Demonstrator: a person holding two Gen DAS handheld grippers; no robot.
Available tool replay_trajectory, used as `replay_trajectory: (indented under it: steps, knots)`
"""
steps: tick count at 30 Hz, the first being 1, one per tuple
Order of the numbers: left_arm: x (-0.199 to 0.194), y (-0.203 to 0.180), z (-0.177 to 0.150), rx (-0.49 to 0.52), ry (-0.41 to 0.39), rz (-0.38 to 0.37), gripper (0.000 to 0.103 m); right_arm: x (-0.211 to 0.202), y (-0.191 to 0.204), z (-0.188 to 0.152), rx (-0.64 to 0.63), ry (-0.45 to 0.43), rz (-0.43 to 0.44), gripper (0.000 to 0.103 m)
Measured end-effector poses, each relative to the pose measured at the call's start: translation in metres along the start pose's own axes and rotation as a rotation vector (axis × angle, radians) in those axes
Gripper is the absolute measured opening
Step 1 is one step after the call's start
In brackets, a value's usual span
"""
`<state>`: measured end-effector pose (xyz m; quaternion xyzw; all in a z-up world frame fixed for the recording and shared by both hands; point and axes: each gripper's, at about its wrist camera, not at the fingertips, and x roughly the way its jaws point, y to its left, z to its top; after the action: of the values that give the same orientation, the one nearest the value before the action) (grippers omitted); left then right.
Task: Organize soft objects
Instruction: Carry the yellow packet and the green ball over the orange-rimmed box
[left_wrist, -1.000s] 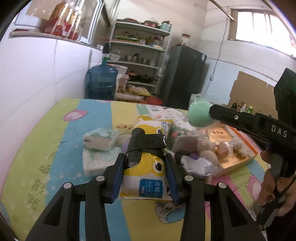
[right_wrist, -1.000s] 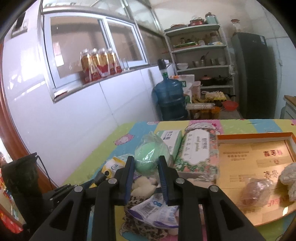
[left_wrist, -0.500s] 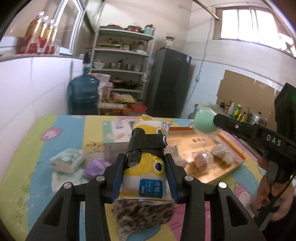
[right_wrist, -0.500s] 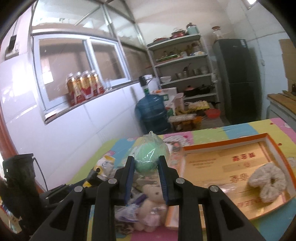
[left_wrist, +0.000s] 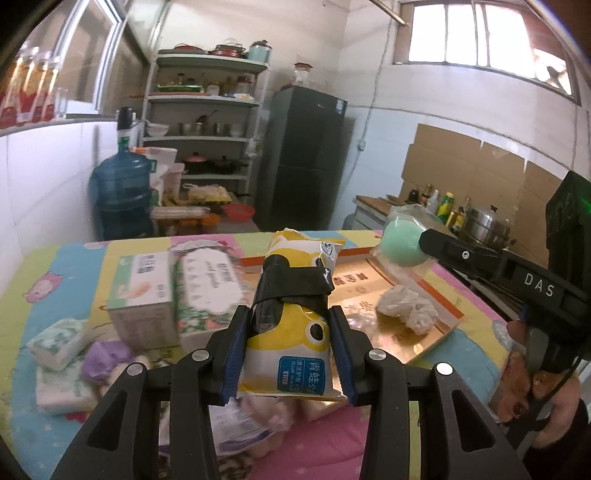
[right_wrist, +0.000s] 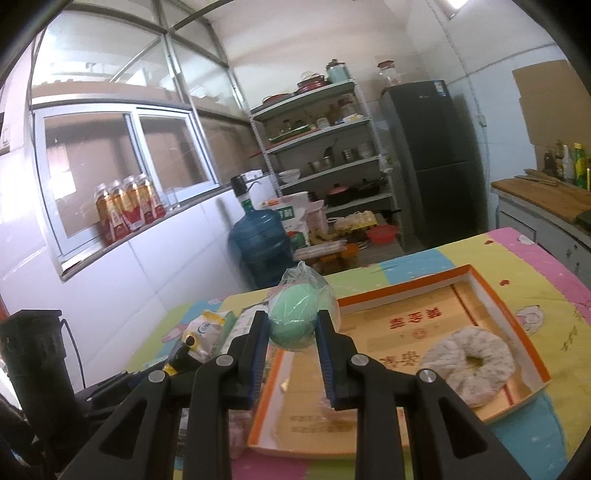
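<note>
My left gripper is shut on a yellow frog-print packet with a black band round it, held above the table. The right gripper is shut on a green ball in a clear plastic bag, over the left edge of an orange-rimmed cardboard tray. A fluffy white ring lies in that tray. In the left wrist view the right gripper reaches in from the right with the green ball above the tray, where the white ring lies.
Two tissue boxes, small tissue packs, a purple soft lump and plastic-wrapped items lie on the colourful cloth. A water jug, shelves and a fridge stand behind. A hand holds the right gripper.
Both grippers have swung to the right, each keeping its load. The tray now lies right below the green ball, and the tissue packs have slid to the left.
</note>
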<state>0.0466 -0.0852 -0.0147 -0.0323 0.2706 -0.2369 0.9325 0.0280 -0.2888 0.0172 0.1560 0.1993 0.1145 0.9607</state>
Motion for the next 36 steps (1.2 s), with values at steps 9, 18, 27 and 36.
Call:
replay_trajectory:
  steps: [9, 18, 27, 36]
  knots:
    - [0.028, -0.027, 0.006, 0.021, 0.019, 0.009, 0.044, -0.008, -0.035, 0.004, 0.034, -0.02, -0.021, 0.026]
    - [0.064, -0.047, 0.015, 0.021, 0.055, 0.031, 0.044, -0.005, -0.068, 0.008, 0.063, -0.015, -0.017, 0.026]
    - [0.104, -0.062, 0.03, 0.001, 0.096, 0.045, 0.044, 0.01, -0.104, 0.017, 0.08, 0.008, -0.004, 0.026]
    - [0.145, -0.077, 0.035, -0.034, 0.148, 0.049, 0.044, 0.026, -0.137, 0.025, 0.1, 0.042, -0.014, 0.026]
